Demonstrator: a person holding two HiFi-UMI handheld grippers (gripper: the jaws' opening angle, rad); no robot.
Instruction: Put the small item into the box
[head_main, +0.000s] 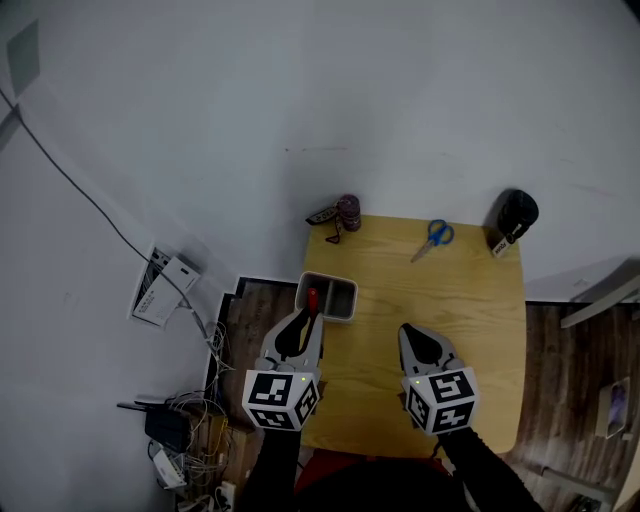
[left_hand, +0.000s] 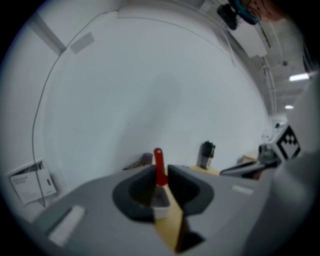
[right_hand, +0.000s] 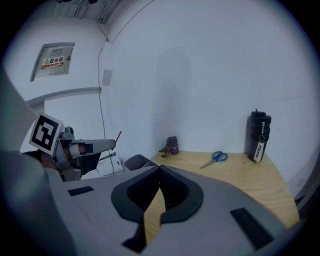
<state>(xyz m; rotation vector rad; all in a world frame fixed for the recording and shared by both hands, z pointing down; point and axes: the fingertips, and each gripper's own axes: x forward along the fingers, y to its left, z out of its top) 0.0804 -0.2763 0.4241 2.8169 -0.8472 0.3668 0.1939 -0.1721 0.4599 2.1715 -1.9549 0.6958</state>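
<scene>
A thin red small item (head_main: 312, 299) sticks up from between the fingertips of my left gripper (head_main: 311, 310), which is shut on it. It hangs over the near end of the grey open box (head_main: 345, 300) at the left edge of the wooden table (head_main: 480, 340). In the left gripper view the red item (left_hand: 159, 167) rises from the closed jaws, with the box (left_hand: 161, 204) seen right below. My right gripper (head_main: 405, 332) hovers over the table's middle, jaws shut with nothing in them (right_hand: 160, 171). From the right gripper view the box (right_hand: 137, 161) shows at the left.
Blue-handled scissors (head_main: 433, 238) lie near the far edge. A black bottle (head_main: 514, 220) stands at the far right corner, a purple spool (head_main: 348, 212) at the far left corner. Cables and plugs (head_main: 185, 440) clutter the floor to the left of the table.
</scene>
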